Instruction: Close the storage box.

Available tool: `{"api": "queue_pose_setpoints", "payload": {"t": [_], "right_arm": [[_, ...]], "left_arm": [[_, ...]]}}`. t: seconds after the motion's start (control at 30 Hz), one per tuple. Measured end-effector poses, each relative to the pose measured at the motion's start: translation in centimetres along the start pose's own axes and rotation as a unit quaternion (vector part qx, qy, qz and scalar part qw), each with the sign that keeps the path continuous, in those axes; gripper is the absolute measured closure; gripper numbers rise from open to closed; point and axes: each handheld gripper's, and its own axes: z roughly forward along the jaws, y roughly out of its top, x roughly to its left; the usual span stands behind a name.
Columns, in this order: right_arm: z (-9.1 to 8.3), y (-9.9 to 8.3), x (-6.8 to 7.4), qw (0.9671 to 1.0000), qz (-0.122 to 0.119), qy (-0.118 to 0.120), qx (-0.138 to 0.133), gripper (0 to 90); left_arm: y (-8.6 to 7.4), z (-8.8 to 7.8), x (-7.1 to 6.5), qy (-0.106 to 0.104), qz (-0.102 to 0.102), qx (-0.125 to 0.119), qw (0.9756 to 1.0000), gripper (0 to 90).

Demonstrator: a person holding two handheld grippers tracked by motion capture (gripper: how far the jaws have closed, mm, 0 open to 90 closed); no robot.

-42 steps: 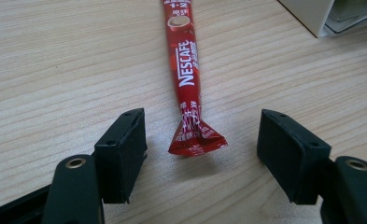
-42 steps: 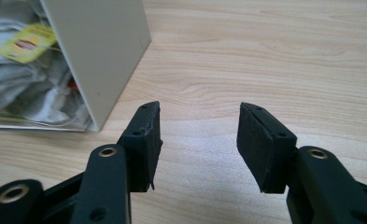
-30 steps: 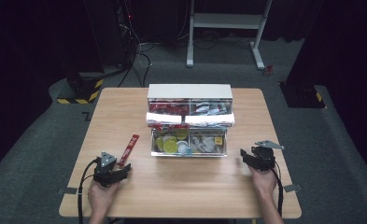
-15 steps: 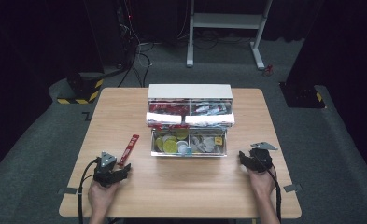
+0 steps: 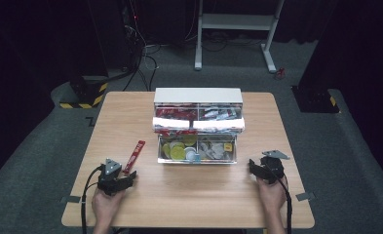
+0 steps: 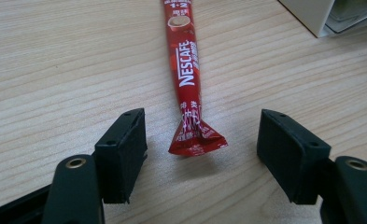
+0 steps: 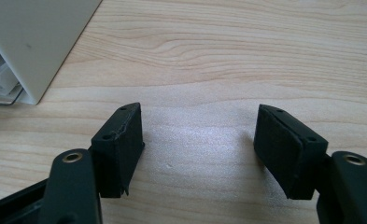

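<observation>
The wooden table point(image 5: 130, 112) carries a white drawer box point(image 5: 197, 95) with a clear drawer point(image 5: 198, 149) pulled out, its small contents too jumbled to name. The right gripper point(image 5: 263, 168) has just been opening, jaws wide over bare wood. The left gripper point(image 5: 123, 179) stands wide, untouched red coffee stick point(image 6: 187, 70) lying just ahead.
</observation>
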Motion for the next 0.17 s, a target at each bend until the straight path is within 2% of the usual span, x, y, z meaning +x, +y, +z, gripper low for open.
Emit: {"api": "queue_pose_setpoints", "payload": {"t": [0.17], "right_arm": [[0.01, 0.00, -0.01, 1.0000, -0.001, 0.001, 0.000, 32.6]], "left_arm": [[0.00, -0.01, -0.01, 0.001, -0.002, 0.000, 1.0000, 34.6]]}}
